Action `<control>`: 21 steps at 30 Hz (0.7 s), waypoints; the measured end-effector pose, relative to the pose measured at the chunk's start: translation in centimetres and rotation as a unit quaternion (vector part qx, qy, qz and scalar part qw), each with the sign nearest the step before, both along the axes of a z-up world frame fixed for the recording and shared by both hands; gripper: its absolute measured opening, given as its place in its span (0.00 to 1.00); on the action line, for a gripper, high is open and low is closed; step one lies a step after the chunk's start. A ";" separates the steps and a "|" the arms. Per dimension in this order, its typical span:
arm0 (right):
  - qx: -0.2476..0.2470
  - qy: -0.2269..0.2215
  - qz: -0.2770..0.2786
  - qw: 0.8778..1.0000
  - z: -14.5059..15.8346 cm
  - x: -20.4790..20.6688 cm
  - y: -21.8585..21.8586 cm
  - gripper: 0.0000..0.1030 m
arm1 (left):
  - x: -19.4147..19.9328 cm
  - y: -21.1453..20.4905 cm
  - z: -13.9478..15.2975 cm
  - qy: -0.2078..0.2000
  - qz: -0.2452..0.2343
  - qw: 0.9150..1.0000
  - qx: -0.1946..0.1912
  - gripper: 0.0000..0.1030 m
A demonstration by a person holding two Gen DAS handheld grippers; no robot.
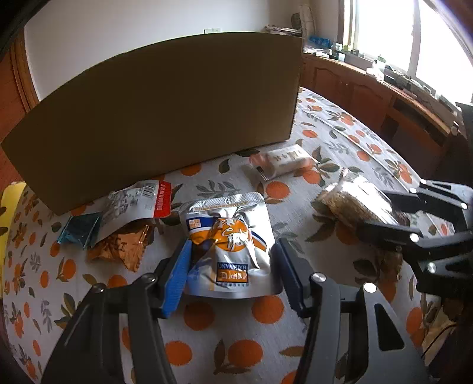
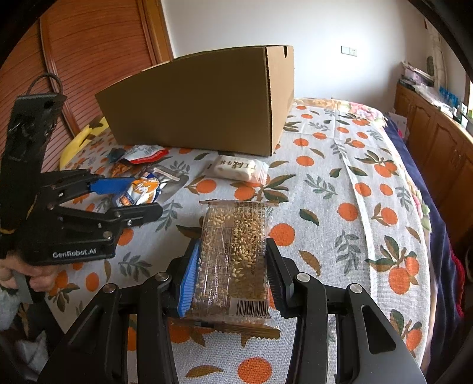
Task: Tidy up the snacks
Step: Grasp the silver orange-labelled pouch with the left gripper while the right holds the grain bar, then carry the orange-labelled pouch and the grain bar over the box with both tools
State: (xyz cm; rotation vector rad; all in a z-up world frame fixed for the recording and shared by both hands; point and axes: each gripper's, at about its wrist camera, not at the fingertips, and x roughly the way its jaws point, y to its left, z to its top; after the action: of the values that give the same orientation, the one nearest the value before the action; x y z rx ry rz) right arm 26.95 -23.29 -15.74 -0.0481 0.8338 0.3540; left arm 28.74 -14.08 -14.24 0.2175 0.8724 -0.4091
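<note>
One silver pouch (image 1: 229, 245) is clamped by the left gripper (image 1: 230, 274); one sesame bar pack (image 2: 233, 260) by the right gripper (image 2: 229, 277); one cardboard box (image 1: 159, 118) is seen at twelve o'clock

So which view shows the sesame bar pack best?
The right wrist view: the sesame bar pack fills the center between the right gripper fingers, barcode visible. In the left wrist view it is glary and partly hidden behind that gripper.

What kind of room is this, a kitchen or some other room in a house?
Probably a lived-in room of a home, not clearly a kitchen. A table with an orange-print tablecloth stands by wooden cabinets cluttered under a window, with a wooden door behind the cardboard box.
</note>
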 end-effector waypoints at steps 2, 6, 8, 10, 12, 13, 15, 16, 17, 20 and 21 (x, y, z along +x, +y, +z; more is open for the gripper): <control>-0.001 0.000 -0.001 1.000 0.0 0.0 0.0 0.41 | -0.3 0.1 0.1 -0.001 0.001 1.000 -0.003 0.54; -0.001 0.000 -0.001 1.000 0.0 0.0 0.1 0.41 | -0.9 0.4 0.8 -0.011 0.005 1.000 -0.008 0.54; -0.002 -0.001 -0.001 1.000 -0.1 0.1 0.1 0.41 | -1.1 0.5 1.2 -0.015 0.006 1.000 -0.012 0.55; -0.002 -0.001 -0.001 1.000 -0.1 0.1 0.1 0.41 | -1.4 0.6 1.7 -0.021 0.006 1.000 -0.015 0.55; -0.002 -0.002 -0.001 1.000 -0.1 0.0 0.1 0.41 | -1.7 0.7 2.2 -0.029 0.006 0.999 -0.019 0.55; -0.002 -0.002 -0.001 1.000 -0.1 0.0 0.1 0.41 | -1.8 0.8 2.4 -0.031 0.007 0.999 -0.020 0.55; -0.003 -0.004 -0.002 1.000 -0.2 0.0 0.1 0.41 | -2.2 0.9 3.0 -0.037 0.006 0.999 -0.025 0.55; -0.003 -0.004 -0.002 1.000 -0.2 0.0 0.1 0.41 | -2.3 0.9 3.1 -0.039 0.006 0.999 -0.027 0.55; -0.004 -0.004 -0.002 1.000 -0.2 0.0 0.2 0.41 | -2.4 1.0 3.3 -0.041 0.006 0.999 -0.028 0.55; -0.004 -0.004 -0.002 1.000 -0.2 0.0 0.2 0.41 | -2.8 1.3 3.8 -0.046 0.006 0.998 -0.031 0.55; -0.005 -0.004 -0.002 1.000 -0.2 0.0 0.1 0.41 | -2.8 1.4 3.9 -0.049 0.006 0.998 -0.032 0.55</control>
State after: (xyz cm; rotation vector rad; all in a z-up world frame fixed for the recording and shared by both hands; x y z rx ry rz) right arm 26.99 -23.15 -15.96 -0.0566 0.8269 0.3452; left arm 25.92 -12.65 -10.32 0.1721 0.7635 -0.4115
